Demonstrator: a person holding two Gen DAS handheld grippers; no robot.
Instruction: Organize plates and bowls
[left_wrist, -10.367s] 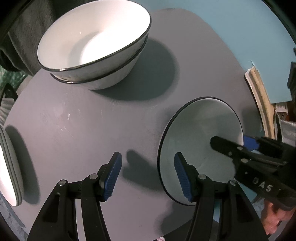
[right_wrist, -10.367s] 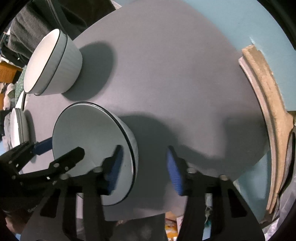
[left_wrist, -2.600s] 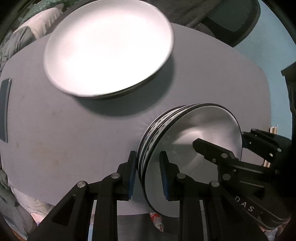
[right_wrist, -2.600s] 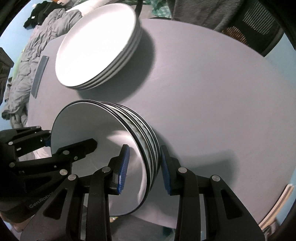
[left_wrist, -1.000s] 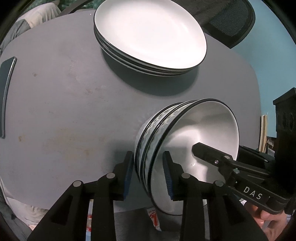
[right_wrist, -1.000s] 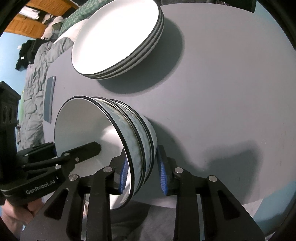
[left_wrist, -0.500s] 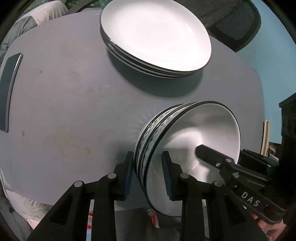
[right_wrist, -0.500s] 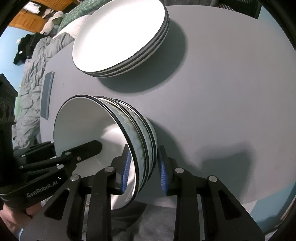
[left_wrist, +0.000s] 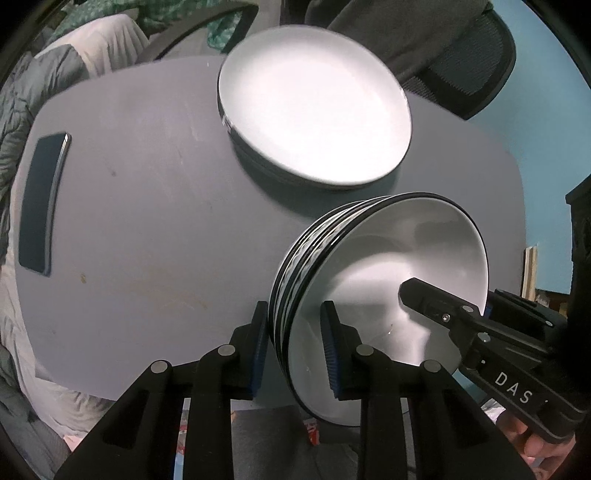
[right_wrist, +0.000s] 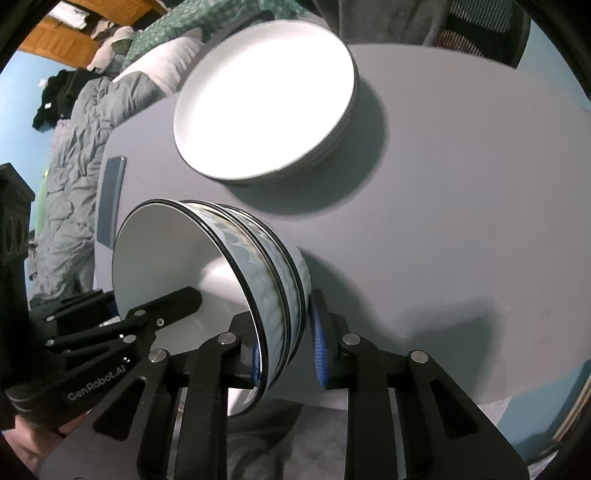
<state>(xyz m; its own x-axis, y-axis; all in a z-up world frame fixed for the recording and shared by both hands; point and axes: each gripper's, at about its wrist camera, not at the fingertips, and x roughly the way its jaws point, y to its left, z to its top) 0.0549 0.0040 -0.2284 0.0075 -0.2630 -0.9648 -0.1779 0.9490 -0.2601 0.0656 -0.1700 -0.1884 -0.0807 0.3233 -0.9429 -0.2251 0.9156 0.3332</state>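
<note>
- Left gripper (left_wrist: 295, 343) jaws closing, clamping the near-left rim of the nested bowls (left_wrist: 388, 280).
- Right gripper (right_wrist: 286, 345) jaws closing on the bowls' right rim.
- Plates (left_wrist: 314, 107) stacked beyond on the table (left_wrist: 147, 221).

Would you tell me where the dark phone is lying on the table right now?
The phone lies flat near the table's left edge in the left wrist view, well left of the plate stack, beside the grey bedding.

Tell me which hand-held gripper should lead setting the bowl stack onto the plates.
Neither clearly: the left hand-held gripper and right hand-held gripper each clamp opposite rims of the nested bowls, jaws closing. The plate stack lies ahead of both, so move together.
</note>
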